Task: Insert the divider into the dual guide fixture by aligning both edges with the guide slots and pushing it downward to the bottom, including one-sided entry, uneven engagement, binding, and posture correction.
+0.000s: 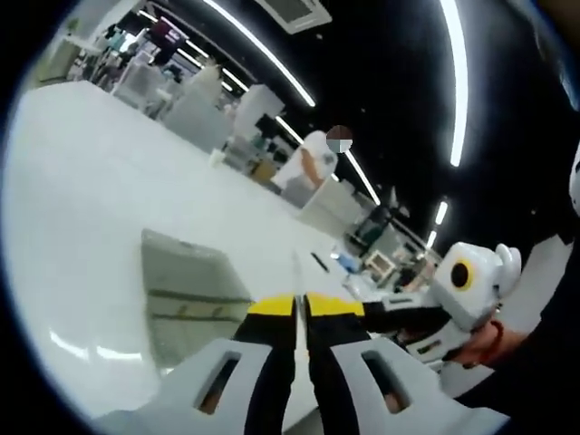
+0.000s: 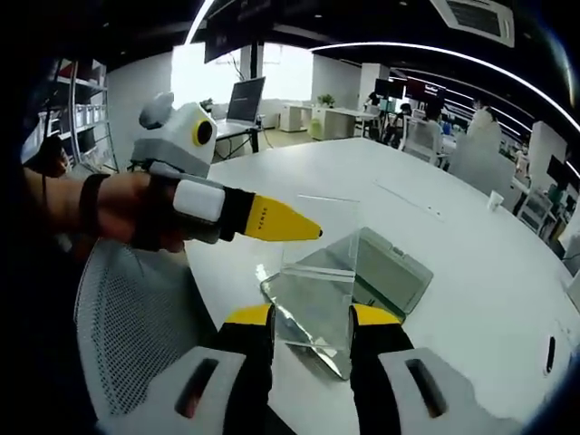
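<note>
Looking along the left gripper in the left gripper view, its yellow-tipped jaws stand pinched nearly together on the thin edge of the clear divider, which runs away toward 12 o'clock. The dual guide fixture lies on the white table at about 10 o'clock from the tips, close by. The right gripper enters from 3 o'clock.

In the right gripper view, the right gripper has its jaws set wide, either side of the divider, an upright sheet; whether they touch it I cannot tell. The fixture sits just beyond, toward 1 o'clock, so the sheet likely needs carrying that way before lowering. The left gripper reaches in from 9 o'clock, holding the sheet's top edge.
</note>
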Demonstrator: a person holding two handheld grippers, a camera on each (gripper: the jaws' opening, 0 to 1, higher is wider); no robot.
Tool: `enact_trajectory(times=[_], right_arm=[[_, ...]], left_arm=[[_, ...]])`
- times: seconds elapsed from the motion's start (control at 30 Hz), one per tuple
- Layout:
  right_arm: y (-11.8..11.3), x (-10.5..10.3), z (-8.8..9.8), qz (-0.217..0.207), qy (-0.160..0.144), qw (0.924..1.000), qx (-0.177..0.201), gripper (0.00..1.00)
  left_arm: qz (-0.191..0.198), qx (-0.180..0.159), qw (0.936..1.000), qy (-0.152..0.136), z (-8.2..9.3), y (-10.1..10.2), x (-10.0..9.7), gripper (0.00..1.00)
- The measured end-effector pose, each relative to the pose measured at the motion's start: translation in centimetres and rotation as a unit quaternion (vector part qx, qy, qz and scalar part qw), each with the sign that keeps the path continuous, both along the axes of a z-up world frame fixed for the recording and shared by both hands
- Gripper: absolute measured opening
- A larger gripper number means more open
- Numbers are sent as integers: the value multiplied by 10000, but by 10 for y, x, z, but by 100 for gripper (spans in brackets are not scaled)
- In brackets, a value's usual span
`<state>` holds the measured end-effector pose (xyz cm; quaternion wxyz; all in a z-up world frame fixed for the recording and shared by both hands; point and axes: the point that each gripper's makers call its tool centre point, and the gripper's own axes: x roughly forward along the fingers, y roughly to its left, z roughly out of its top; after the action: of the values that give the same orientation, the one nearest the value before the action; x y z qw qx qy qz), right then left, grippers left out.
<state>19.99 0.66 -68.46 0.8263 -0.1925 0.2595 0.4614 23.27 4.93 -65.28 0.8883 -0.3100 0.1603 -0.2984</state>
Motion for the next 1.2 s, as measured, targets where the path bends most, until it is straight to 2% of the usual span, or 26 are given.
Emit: enact_trajectory(times=[0.1, 0.2, 0.3, 0.37, 0.5, 0.87, 0.97, 1.03, 1.07, 1.2], right_arm=[[0, -1, -1, 50, -12, 10000, -17, 28], [0, -1, -2, 44, 4, 10000, 1, 29], [2, -2, -2, 91, 47, 9999, 42, 30], [4, -5, -2, 148, 137, 9997, 132, 29], [4, -5, 1, 158, 163, 9995, 235, 31], [3, -4, 6, 290, 632, 9951, 700, 29], [2, -5, 8, 374, 641, 9945, 742, 29], [4, -10, 9, 771, 500, 9937, 635, 28], [4, -9, 9, 744, 566, 9936, 636, 28], [6, -9, 16, 875, 598, 9905, 878, 27]], left_arm=[[-113, -134, 9998, 70, 0, 0, -1, 0], [-169, -132, 9998, 46, 1, -2, -3, 0], [-240, -62, 9997, -34, 4, -4, -6, 0], [-215, 128, 9995, -182, 5, -2, -7, 0], [-299, 116, 9993, -187, 7, -1, -11, 0], [-489, 235, 9981, -279, 10, 7, -20, 0], [-504, 224, 9980, -309, 12, 9, -21, 0], [-514, 256, 9979, -302, 12, 9, -21, 0], [-557, 280, 9974, -358, 13, 8, -21, 0], [-661, 272, 9962, -506, 20, 6, -22, 0]])
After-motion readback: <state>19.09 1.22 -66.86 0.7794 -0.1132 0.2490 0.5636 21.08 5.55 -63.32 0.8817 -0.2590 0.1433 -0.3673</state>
